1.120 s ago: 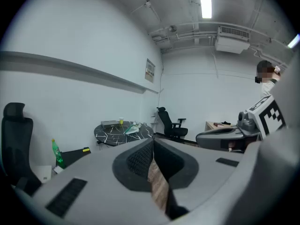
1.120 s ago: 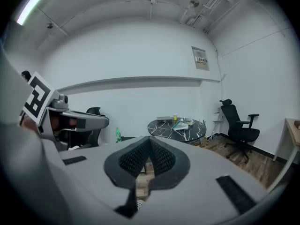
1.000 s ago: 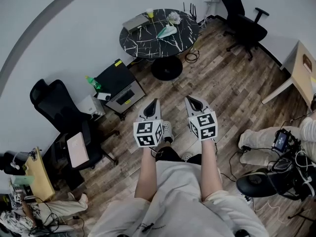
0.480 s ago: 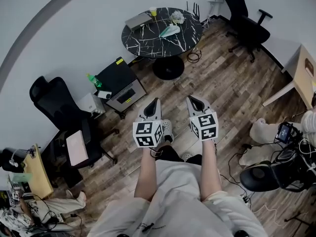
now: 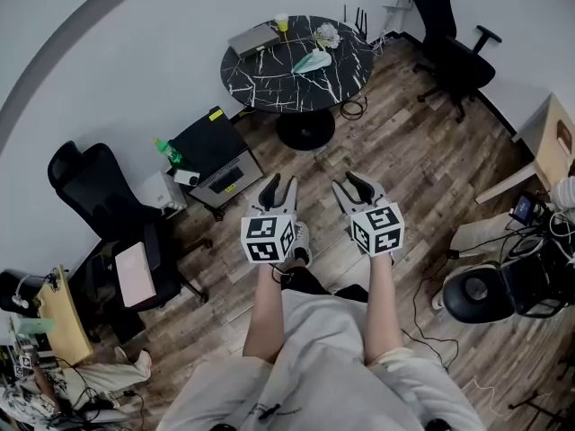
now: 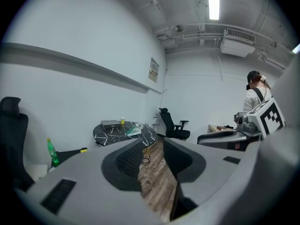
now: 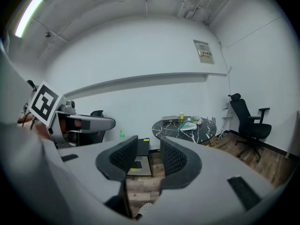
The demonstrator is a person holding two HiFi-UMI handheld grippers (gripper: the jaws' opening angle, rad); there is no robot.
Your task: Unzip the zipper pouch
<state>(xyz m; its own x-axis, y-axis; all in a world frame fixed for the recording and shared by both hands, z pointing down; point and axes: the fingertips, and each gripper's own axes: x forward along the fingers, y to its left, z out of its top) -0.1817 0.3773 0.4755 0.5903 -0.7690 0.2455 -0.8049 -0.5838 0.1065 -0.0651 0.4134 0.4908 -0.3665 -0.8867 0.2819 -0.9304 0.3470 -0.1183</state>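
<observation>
A pale green zipper pouch (image 5: 312,60) lies on the round black marble table (image 5: 260,74), well ahead of me across the wooden floor. It also shows small in the left gripper view as the pouch (image 6: 133,131) and in the right gripper view as the pouch (image 7: 189,124). I hold both grippers side by side at waist height, far short of the table. The left gripper (image 5: 280,189) (image 6: 152,154) has its jaws opening, with only floor between them. The right gripper (image 5: 352,187) (image 7: 149,156) is likewise opening and holds nothing.
On the table stand a grey laptop (image 5: 252,39), a yellow cup (image 5: 282,21) and a white bunch (image 5: 328,34). Left of it a black cabinet (image 5: 216,155) and a green bottle (image 5: 168,151). Black office chairs (image 5: 454,39) (image 5: 99,196) flank the room. A seated person's gear (image 5: 503,285) is at right.
Both grippers' jaws have parted from shut to open. The arms stay at about the same place and the head view has shifted slightly.
</observation>
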